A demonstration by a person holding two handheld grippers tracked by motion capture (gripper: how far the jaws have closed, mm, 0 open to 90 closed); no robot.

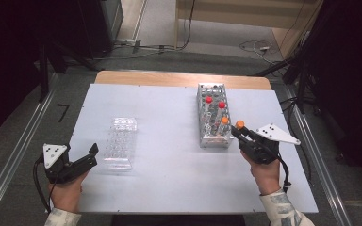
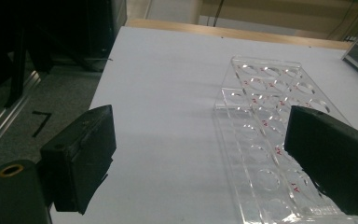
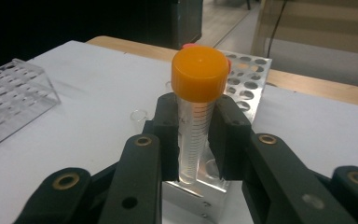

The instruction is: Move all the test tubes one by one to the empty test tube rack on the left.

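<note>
My right gripper [image 1: 240, 131] is shut on a clear graduated tube with an orange cap [image 3: 199, 74], held upright just above the near right corner of the metal tube rack [image 1: 213, 114]. The same tube's cap [image 1: 240, 124] shows beside the rack in the high view. The rack [image 3: 246, 77] holds two red-capped tubes [image 1: 209, 99] and one orange-capped tube [image 1: 224, 120]. My left gripper [image 1: 92, 156] is open near the table's front left, just left of an empty clear plastic rack [image 1: 121, 142]. Its jaws stand wide apart, with that clear rack [image 2: 270, 121] ahead and to the right of them.
The white tabletop [image 1: 169, 155] has a wooden strip [image 1: 179, 78] along its far edge. Metal rails [image 1: 14, 155] run down both sides of the table. Cables [image 1: 259, 47] lie on the floor beyond it.
</note>
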